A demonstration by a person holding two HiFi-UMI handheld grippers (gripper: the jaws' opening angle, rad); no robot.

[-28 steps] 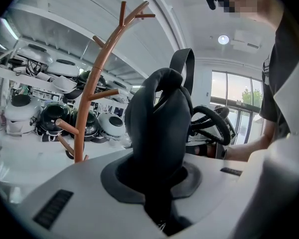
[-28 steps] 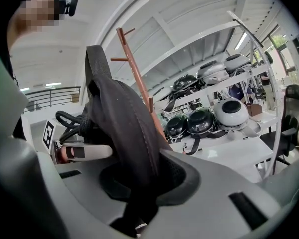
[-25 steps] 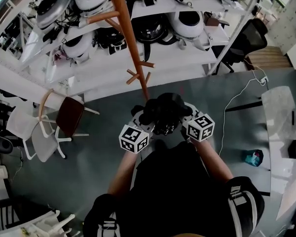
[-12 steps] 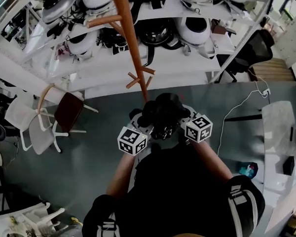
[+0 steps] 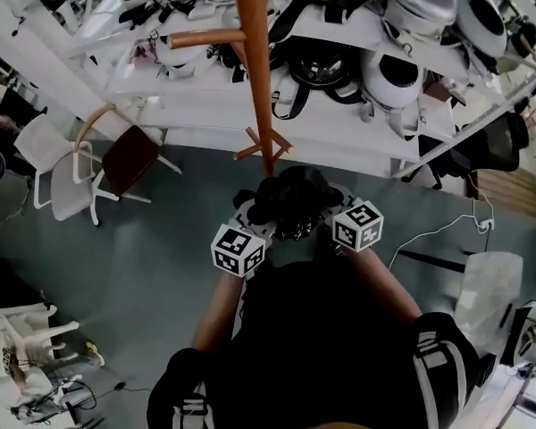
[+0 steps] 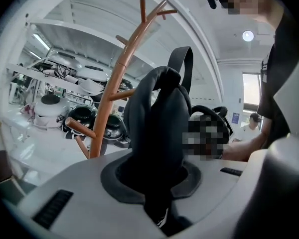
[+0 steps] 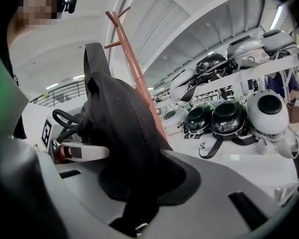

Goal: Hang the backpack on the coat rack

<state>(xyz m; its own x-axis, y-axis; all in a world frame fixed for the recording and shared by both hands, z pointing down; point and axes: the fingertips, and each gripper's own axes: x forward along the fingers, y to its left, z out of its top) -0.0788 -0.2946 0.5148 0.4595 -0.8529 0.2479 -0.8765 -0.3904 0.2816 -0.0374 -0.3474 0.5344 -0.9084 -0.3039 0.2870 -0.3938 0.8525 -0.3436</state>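
A black backpack (image 5: 290,199) hangs bunched between my two grippers, in front of my chest. My left gripper (image 5: 261,213) is shut on its left side, and my right gripper (image 5: 329,207) is shut on its right side. The jaws are buried in the fabric. The orange wooden coat rack (image 5: 255,61) stands just beyond the bag, with one peg (image 5: 205,37) pointing left and short pegs (image 5: 261,143) lower down. In the left gripper view the backpack (image 6: 159,128) fills the left gripper (image 6: 157,183), with the rack (image 6: 114,88) behind it. In the right gripper view the right gripper (image 7: 134,183) clamps the backpack (image 7: 122,133), and the rack (image 7: 137,73) rises behind.
White shelving (image 5: 339,132) loaded with helmets (image 5: 397,74) runs behind the rack. A brown chair (image 5: 129,159) and a white chair (image 5: 58,168) stand at the left. A black office chair (image 5: 500,141), a white table (image 5: 487,280) and a floor cable (image 5: 429,231) are at the right.
Both grippers have carried the backpack toward the coat rack. The pole now rises straight above the bag, and the shelves have swung round in view.
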